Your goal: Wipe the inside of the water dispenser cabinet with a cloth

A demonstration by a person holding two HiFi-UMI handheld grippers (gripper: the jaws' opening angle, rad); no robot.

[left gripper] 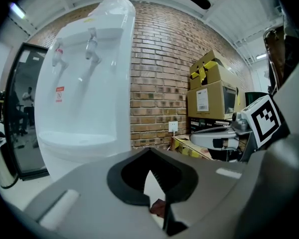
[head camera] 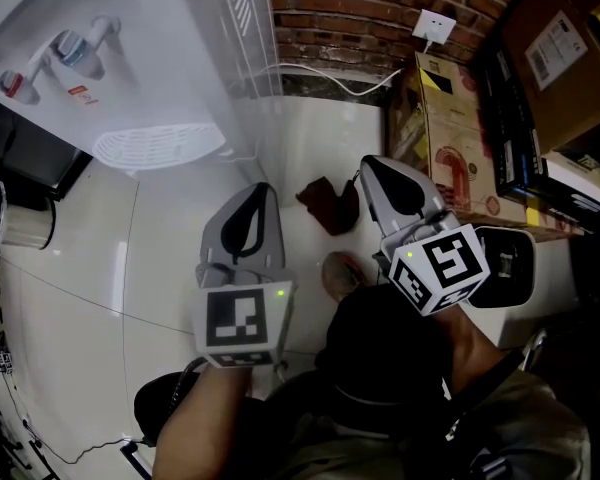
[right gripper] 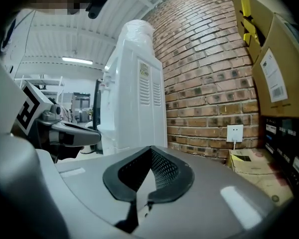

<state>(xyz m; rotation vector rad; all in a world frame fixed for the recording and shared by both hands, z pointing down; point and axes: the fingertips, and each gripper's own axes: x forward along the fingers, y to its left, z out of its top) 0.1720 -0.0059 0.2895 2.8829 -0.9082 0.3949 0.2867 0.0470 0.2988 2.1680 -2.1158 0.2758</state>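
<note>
Close under head camera, both forearms held up, grippers side by side, pointing forward, near level. Left gripper [head camera: 258, 193]: jaws pressed together, empty. Right gripper [head camera: 370, 168]: jaws together too, nothing between. On floor between their tips in head view, dark red cloth [head camera: 327, 205], crumpled, long axis slanting upper left to lower right. Beyond, white water dispenser [head camera: 160, 28] upright, taps toward left gripper, vented side toward right gripper. Brick wall [head camera: 360, 8] behind, cardboard boxes [head camera: 450, 118] at right.
</note>
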